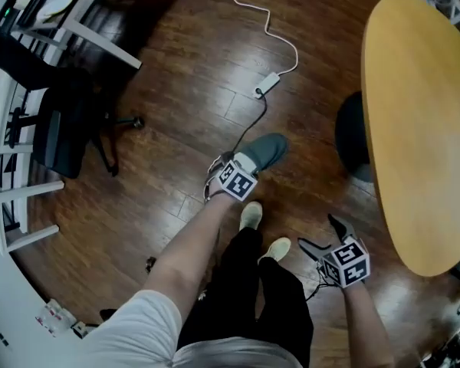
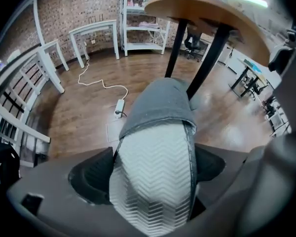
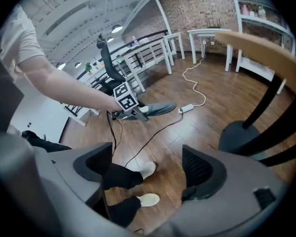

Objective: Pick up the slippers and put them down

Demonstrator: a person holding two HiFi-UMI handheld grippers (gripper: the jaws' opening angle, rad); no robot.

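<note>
A grey slipper with a pale zigzag sole hangs above the wooden floor, and my left gripper is shut on its heel end. In the left gripper view the sole fills the gap between the two dark jaws, and the grey upper points away toward the table leg. My right gripper is lower right in the head view, near the table's edge, open with nothing between its fingers. From the right gripper view, the left gripper's marker cube and the held slipper show across the floor.
A round wooden table on a dark pedestal base stands at the right. A white cable and power strip lie on the floor ahead. A black office chair and white desks are at the left. The person's pale shoes are below.
</note>
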